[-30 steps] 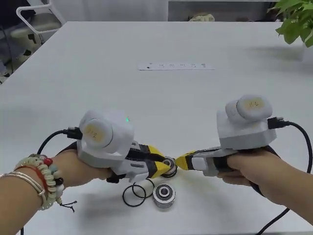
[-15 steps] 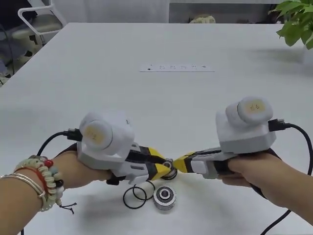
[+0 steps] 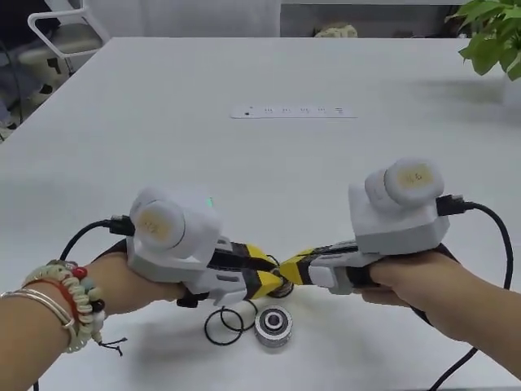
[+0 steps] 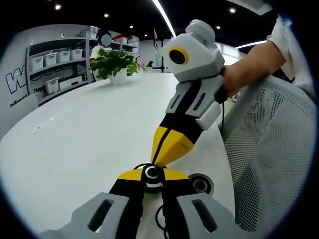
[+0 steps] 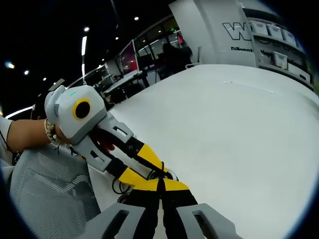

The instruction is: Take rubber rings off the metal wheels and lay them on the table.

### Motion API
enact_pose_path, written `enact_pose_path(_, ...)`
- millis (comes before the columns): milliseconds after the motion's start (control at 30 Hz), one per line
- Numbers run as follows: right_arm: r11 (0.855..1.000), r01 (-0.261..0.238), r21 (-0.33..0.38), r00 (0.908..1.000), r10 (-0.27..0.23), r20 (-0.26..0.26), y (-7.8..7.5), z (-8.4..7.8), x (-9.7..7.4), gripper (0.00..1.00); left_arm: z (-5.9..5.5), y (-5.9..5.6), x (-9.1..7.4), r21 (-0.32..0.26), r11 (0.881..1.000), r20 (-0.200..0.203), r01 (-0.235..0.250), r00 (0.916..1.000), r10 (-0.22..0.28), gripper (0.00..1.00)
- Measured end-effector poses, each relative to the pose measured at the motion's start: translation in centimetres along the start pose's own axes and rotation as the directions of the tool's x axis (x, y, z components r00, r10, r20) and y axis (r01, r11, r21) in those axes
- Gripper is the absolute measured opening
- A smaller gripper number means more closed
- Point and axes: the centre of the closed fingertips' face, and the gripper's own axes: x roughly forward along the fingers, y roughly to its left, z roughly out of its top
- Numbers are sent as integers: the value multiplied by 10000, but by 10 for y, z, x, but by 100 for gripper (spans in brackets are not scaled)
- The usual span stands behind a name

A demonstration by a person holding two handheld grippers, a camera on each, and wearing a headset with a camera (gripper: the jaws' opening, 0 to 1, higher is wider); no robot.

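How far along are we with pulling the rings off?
Done: two black rubber rings lie on the white table beside a bare-looking metal wheel. In hand: the left gripper clamps a second metal wheel; the right gripper, shut, meets its rim. Left: that wheel's ring.

A broad white table (image 3: 244, 73) stretches away from the viewer. A flat white strip (image 3: 293, 112), perhaps a power strip, lies at mid-table. A green plant (image 3: 492, 32) stands at the far right corner, and a white-framed chair (image 3: 57, 37) stands off the far left corner. In the left gripper view, shelves (image 4: 55, 59) hold pale storage bins (image 4: 42, 62), a long light strip (image 4: 162, 15) crosses the dark ceiling (image 4: 124, 12), and a grey mesh chair back (image 4: 271, 144) stands close by. In the right gripper view, a white wall (image 5: 209, 35) carries large dark lettering (image 5: 239, 31).
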Motion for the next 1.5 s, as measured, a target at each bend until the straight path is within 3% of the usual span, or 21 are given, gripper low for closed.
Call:
enact_pose_path(200,9998,192,82,9998,-191,-60,-4,-2,0,0,1,-1,2,20,10000,-55,-36,10000,36,8)
enact_pose_path(467,9996,276,105,9996,-275,-82,-8,-2,-1,0,2,-3,0,-50,9998,-423,212,9989,-214,11)
enact_pose_path(633,9988,426,223,9990,-428,92,-13,0,-3,0,5,-6,-2,-63,9994,-557,336,9979,-339,28)
enact_pose_path(733,9988,444,194,9989,-446,115,-13,1,-3,0,6,-9,-3,266,9988,-657,421,9970,-403,29)
enact_pose_path(1033,9989,443,154,9989,-446,154,-13,3,-4,0,25,-13,-13,411,9971,-382,635,9973,-619,34)
enact_pose_path(1133,9989,420,193,9990,-424,161,-13,3,-4,0,30,-14,-18,426,9973,-481,599,9972,-578,38)
enact_pose_path(1333,9991,353,223,9993,-356,126,-10,3,-4,0,41,-19,-32,592,9963,-495,621,9970,-592,51)
enact_pose_path(1500,9993,196,307,9997,-200,131,-8,3,-3,0,47,-33,-42,863,9932,-607,777,9955,-726,66)
